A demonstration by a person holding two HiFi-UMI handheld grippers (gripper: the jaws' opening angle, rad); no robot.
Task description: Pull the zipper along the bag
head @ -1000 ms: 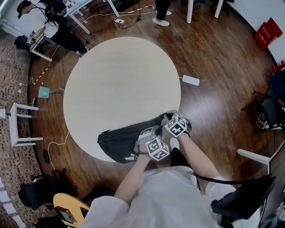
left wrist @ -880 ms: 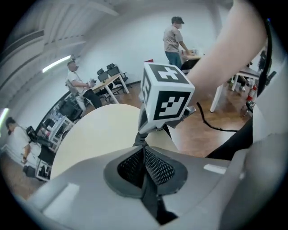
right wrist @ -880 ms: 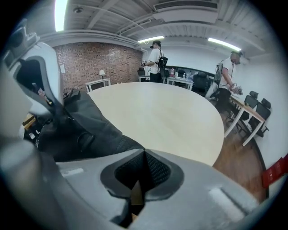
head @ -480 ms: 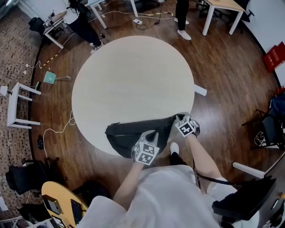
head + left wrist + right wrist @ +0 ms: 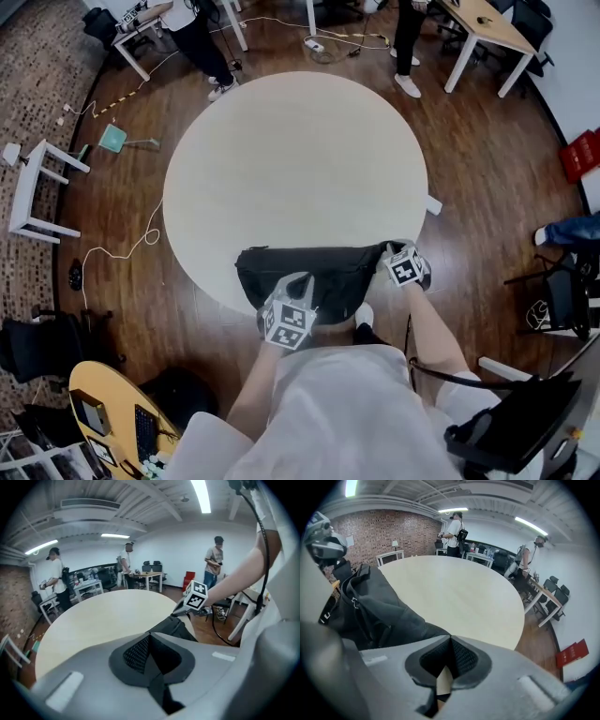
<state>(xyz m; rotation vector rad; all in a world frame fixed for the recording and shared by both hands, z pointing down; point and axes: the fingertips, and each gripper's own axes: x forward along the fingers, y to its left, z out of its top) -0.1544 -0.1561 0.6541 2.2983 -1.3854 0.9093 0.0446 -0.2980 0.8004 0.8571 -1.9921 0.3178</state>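
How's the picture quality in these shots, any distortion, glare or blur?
Head view: strong fisheye, the floor curves round the table, and the light is even. Left gripper view: dark corners, with the ceiling light blown out to white. Right gripper view: dark rim too, and the bag is fairly sharp.

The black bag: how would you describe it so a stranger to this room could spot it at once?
Find the big round pale table on the dark wood floor. At its near edge, right before the person in white, lies the black bag, long and slouchy. Nothing else lies on the pale top.
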